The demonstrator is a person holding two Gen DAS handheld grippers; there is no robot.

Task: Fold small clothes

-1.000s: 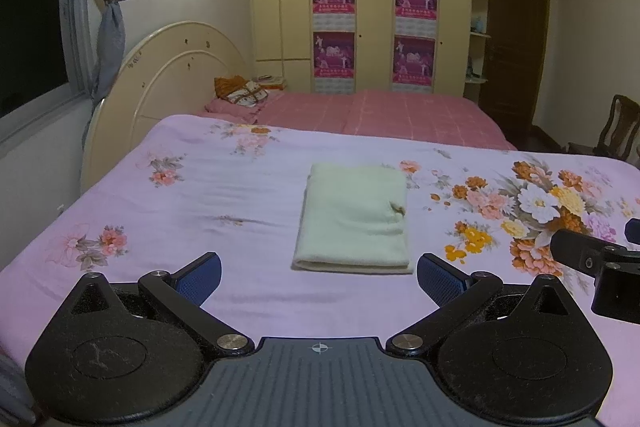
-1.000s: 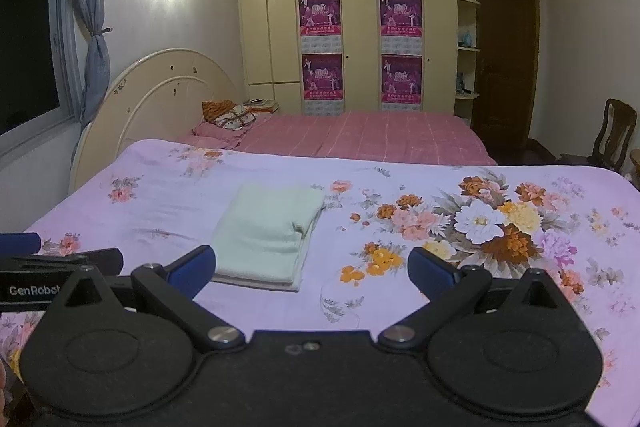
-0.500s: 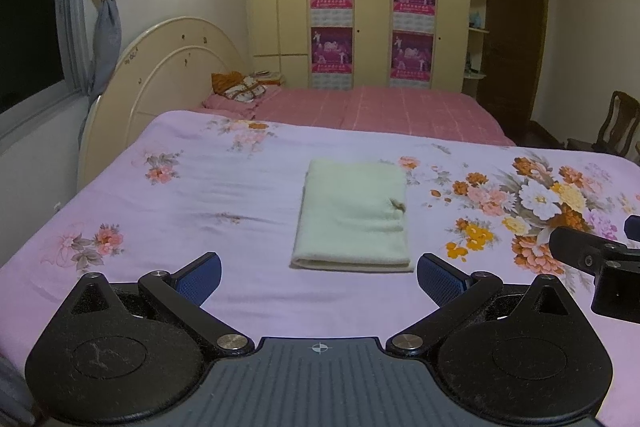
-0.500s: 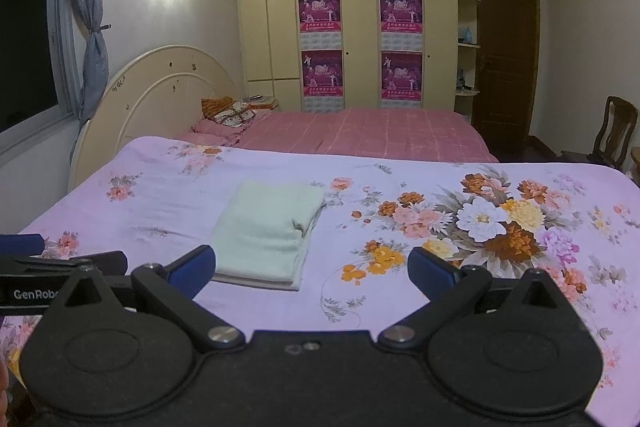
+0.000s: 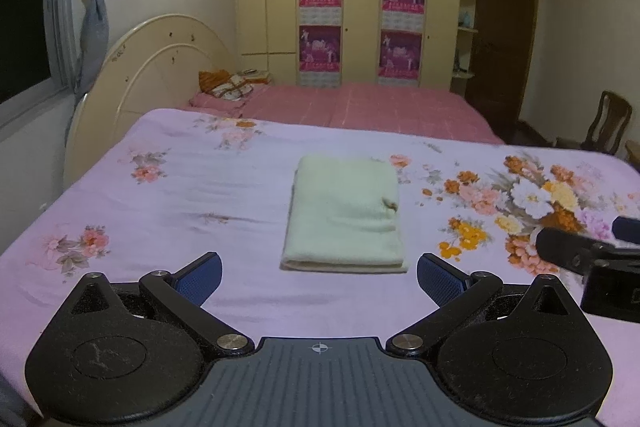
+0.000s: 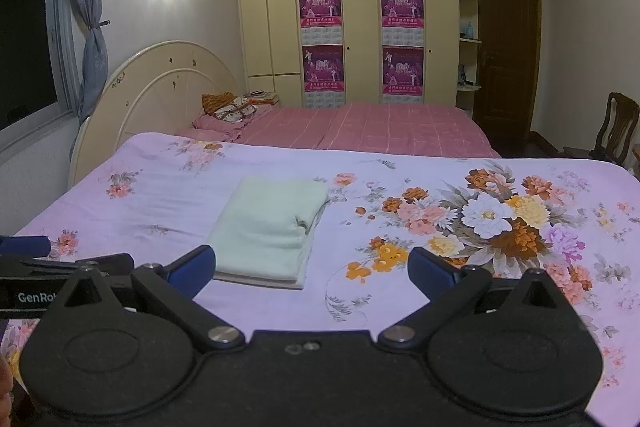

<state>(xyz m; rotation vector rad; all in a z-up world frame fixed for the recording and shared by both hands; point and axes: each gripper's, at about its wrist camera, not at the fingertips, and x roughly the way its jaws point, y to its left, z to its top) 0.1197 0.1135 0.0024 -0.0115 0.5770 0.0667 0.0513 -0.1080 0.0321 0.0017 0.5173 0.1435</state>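
Your left gripper (image 5: pixel 319 277) and right gripper (image 6: pixel 311 269) both hang spread and empty, just short of the pale green cloth (image 5: pixel 345 215). It lies folded into a neat rectangle on the floral bedsheet (image 5: pixel 168 203), so you likely hold back because this fold looks finished.

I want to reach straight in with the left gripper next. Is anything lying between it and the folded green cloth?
Nothing visible. The left gripper has its jaws open, with only bare floral bedsheet before the folded green cloth. The right gripper is off to the side.
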